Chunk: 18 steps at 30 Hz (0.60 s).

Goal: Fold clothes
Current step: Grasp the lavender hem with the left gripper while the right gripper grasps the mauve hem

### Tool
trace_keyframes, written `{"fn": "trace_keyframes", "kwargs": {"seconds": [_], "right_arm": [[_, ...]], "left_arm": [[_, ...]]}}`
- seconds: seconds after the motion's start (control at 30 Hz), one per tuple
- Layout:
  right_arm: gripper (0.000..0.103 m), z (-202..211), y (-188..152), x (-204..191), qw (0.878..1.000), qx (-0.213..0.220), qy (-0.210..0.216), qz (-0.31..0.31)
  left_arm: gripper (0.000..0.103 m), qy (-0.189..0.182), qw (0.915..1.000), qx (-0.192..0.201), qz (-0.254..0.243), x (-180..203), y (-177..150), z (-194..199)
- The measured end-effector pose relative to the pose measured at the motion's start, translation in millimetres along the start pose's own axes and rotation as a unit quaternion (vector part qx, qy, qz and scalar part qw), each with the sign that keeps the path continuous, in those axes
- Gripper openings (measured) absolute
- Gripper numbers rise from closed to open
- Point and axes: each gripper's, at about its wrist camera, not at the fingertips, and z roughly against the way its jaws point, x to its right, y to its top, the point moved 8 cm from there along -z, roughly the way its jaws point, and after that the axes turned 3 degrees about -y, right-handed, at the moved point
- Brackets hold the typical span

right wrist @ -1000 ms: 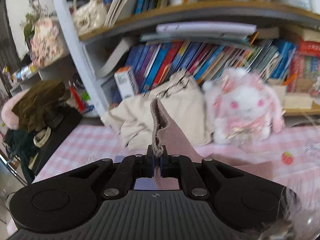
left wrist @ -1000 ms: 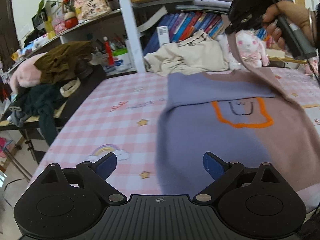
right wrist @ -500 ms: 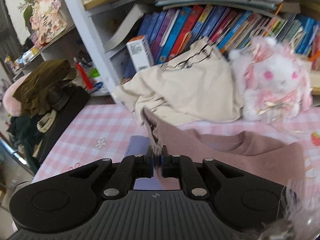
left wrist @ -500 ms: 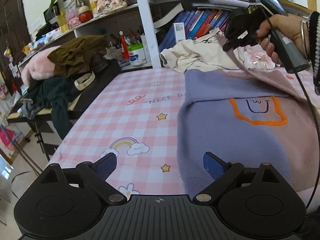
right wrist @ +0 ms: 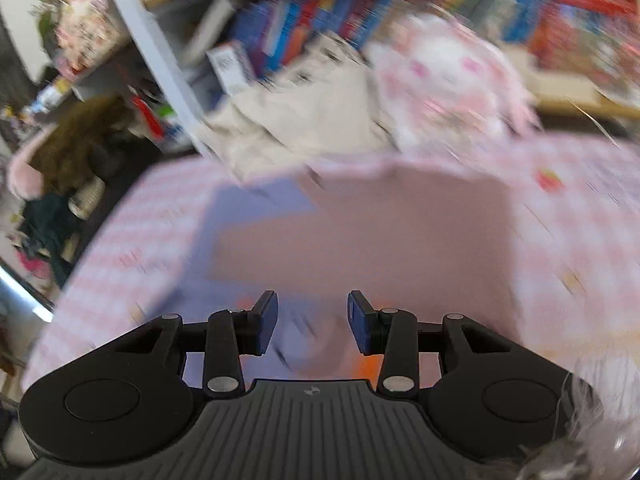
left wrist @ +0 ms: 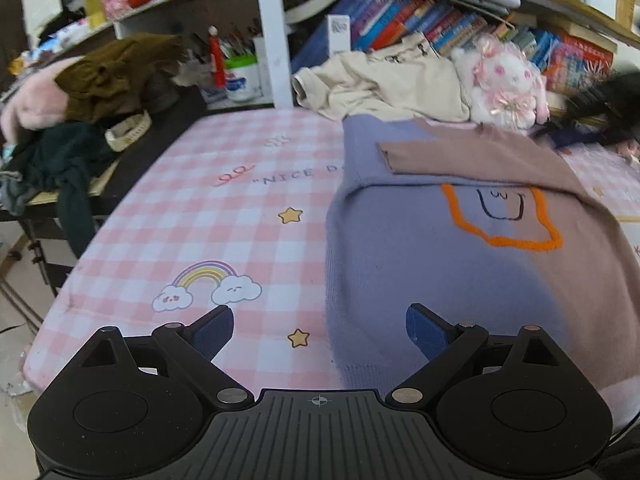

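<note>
The two-tone sweater [left wrist: 432, 264] lies flat on the pink checked cloth [left wrist: 224, 216], its mauve sleeve [left wrist: 460, 156] folded across the chest above the orange motif [left wrist: 504, 220]. Both the left gripper [left wrist: 319, 330] and right gripper [right wrist: 313, 322] gape apart, holding nothing (the right view is badly blurred). Best to pinch the hem below the motif evenly and fold upward.
</note>
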Motion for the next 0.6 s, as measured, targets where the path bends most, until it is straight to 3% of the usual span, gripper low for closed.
{"fn": "trace_keyframes", "kwargs": {"seconds": [0.23,0.47,0.6], "right_arm": [[0.038,45.4,-109.4,33.9,0.991,-0.035,-0.112,-0.066],[0.043,85.1,-152.2,44.5,0.981,-0.018,-0.167,-0.1],[0.044,91.2,-161.0,51.5,0.979,-0.019,-0.168,-0.112]], "left_arm": [[0.094,-0.029,0.9995,0.0,-0.011,-13.7,-10.3,-7.4],[0.093,-0.061,0.9981,-0.009,0.005,-22.7,-9.2,-14.8],[0.09,-0.071,0.9968,-0.024,0.025,-23.1,-16.2,-16.3]]}}
